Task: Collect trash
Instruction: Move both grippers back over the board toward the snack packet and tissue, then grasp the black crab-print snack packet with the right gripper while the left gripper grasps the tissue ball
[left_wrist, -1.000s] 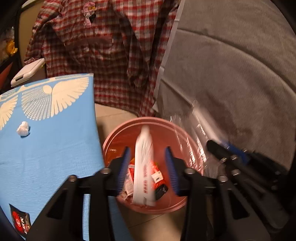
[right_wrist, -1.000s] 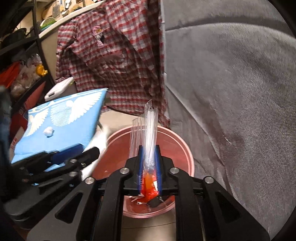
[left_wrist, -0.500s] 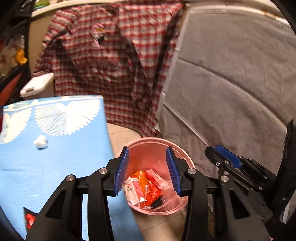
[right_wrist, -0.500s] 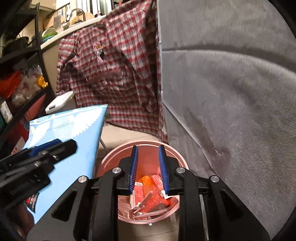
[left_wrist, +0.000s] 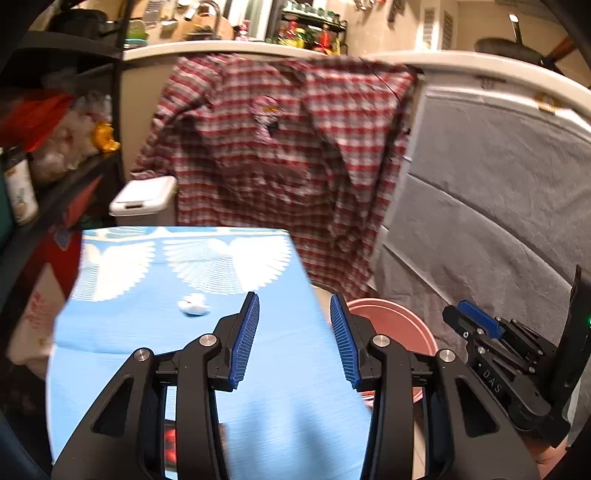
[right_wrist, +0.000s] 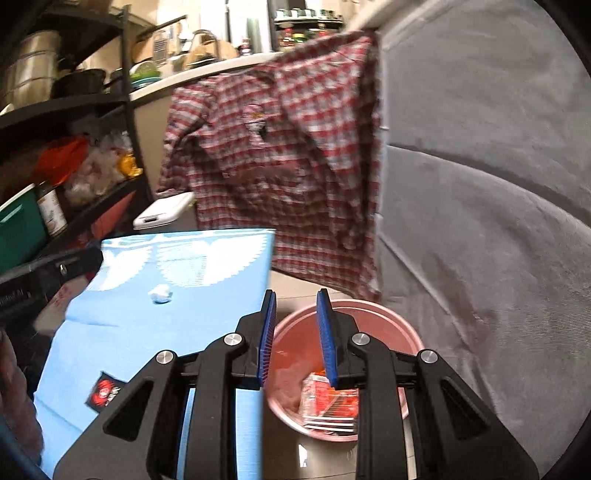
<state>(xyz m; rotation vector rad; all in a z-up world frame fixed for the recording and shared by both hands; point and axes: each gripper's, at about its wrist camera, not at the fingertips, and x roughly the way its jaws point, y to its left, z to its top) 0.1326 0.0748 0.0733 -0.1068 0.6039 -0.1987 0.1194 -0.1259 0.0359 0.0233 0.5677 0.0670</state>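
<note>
My left gripper (left_wrist: 294, 306) is open with nothing between its blue pads, and hangs over the right part of a blue cloth-covered surface (left_wrist: 147, 350). A small white crumpled ball (left_wrist: 192, 304) lies on that cloth just ahead and to the left. A black-and-red wrapper (right_wrist: 105, 391) lies nearer on the cloth. My right gripper (right_wrist: 295, 306) is open by a narrow gap and empty, above the near-left rim of a pink bin (right_wrist: 402, 332). Red and white wrappers (right_wrist: 325, 402) lie in the bin. In the left wrist view the bin (left_wrist: 391, 317) shows beside the right gripper (left_wrist: 476, 321).
A red plaid shirt (left_wrist: 288, 155) hangs behind the bin. Grey fabric (right_wrist: 498, 240) covers the whole right side. A white lidded container (left_wrist: 144, 197) stands past the cloth's far edge. Dark shelves (right_wrist: 74, 155) with jars and bags fill the left.
The right gripper opened and its clear wrapper went into the bin. The white packet between the left jaws dropped in too. Both grippers rose and drew back; the left swung over the blue cloth.
</note>
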